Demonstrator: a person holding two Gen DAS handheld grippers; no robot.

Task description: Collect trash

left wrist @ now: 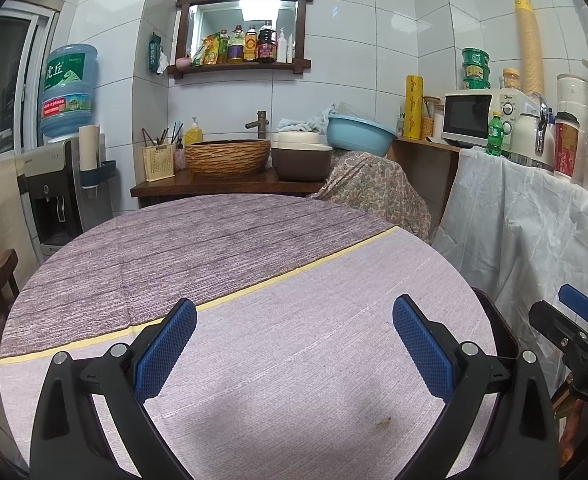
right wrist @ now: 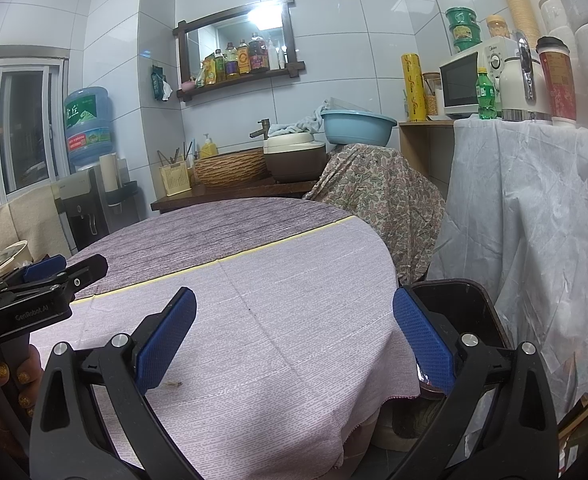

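My left gripper is open over the round table, which has a purple and pink cloth; nothing sits between its blue pads. My right gripper is also open, above the table's right edge, with nothing in it. A small brown speck lies on the pink cloth near the front, also seen as the speck by the right gripper's left finger. A dark bin stands beside the table on the right, partly behind the right finger. Each gripper shows in the other's view: the right gripper, the left gripper.
Behind the table are a wooden counter with a woven basin, a rice cooker and a blue bowl. A water dispenser stands at the left, and white-draped shelving with a microwave at the right. A hand holds the left gripper.
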